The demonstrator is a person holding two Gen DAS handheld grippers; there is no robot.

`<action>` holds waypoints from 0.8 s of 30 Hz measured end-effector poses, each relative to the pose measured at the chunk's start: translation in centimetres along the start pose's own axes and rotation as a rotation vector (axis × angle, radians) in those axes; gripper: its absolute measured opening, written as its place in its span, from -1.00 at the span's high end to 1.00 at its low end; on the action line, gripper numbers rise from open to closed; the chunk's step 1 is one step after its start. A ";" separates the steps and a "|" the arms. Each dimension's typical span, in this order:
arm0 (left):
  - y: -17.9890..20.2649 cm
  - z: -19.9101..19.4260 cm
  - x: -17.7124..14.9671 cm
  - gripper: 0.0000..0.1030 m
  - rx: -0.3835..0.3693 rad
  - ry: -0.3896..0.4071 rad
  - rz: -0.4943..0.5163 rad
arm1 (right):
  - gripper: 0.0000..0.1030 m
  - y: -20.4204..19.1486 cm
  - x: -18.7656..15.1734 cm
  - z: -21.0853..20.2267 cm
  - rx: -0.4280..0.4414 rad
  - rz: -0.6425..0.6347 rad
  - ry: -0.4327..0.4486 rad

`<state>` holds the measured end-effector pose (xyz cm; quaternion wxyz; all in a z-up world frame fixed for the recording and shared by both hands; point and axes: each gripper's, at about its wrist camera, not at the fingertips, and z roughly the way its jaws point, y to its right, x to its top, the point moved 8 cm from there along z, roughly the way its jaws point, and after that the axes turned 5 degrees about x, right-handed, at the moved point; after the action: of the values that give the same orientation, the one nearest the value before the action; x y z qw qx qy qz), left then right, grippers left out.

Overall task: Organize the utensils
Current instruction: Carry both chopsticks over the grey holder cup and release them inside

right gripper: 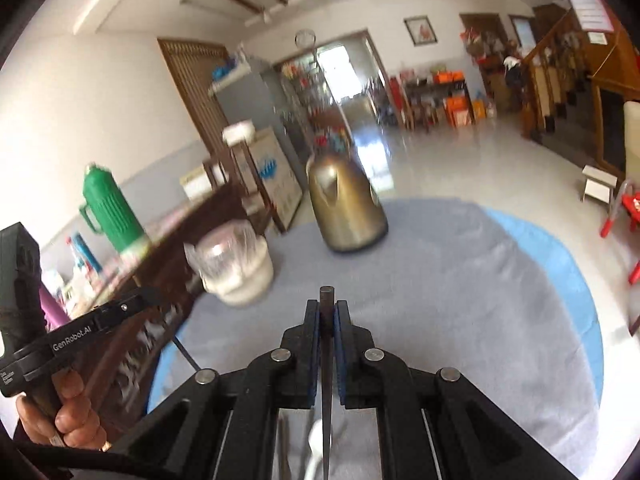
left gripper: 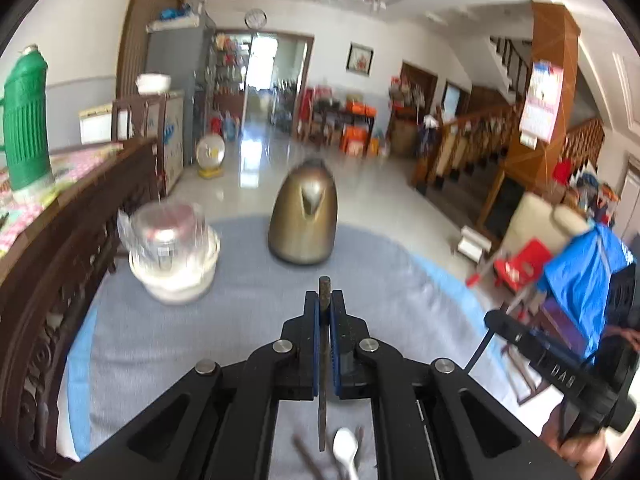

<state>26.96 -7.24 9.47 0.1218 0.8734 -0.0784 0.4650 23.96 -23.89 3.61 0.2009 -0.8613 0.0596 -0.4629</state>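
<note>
Dark thin chopsticks, one clamped lengthwise in the closed left gripper (left gripper: pixel 325 300) and one in the closed right gripper (right gripper: pixel 326 308), point toward the bronze metal kettle (left gripper: pixel 303 216), above the white spoon (left gripper: pixel 346 450).

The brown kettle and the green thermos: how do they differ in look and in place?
The kettle is squat, smooth and bronze-brown; the thermos is tall, slim, ribbed and green. The kettle stands on the grey-blue cloth of the round table; the thermos stands apart, on a patterned cloth behind the dark wooden rail. Both stand upright, untouched by either tool.
</note>
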 end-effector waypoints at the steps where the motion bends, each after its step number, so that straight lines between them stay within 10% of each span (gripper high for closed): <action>1: 0.0 0.2 0.5 0.90 0.000 0.011 -0.005 | 0.87 -0.3 1.0 -0.2 -0.001 -0.003 0.022; 11: 1.6 -0.9 6.7 0.90 0.011 0.226 -0.076 | 0.86 -3.5 10.0 -1.2 -0.019 -0.010 0.256; 15: 1.7 2.3 5.6 0.90 0.022 0.200 -0.107 | 0.86 -4.3 11.3 -0.6 -0.093 -0.069 0.330; 24: 1.1 7.3 -0.8 0.88 0.090 0.049 -0.036 | 0.83 -3.0 6.8 5.4 -0.097 -0.091 0.155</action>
<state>32.02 -10.35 5.03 0.0927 0.8675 -0.0388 0.4872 32.05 -21.59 7.41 0.1324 -0.8335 0.0580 -0.5333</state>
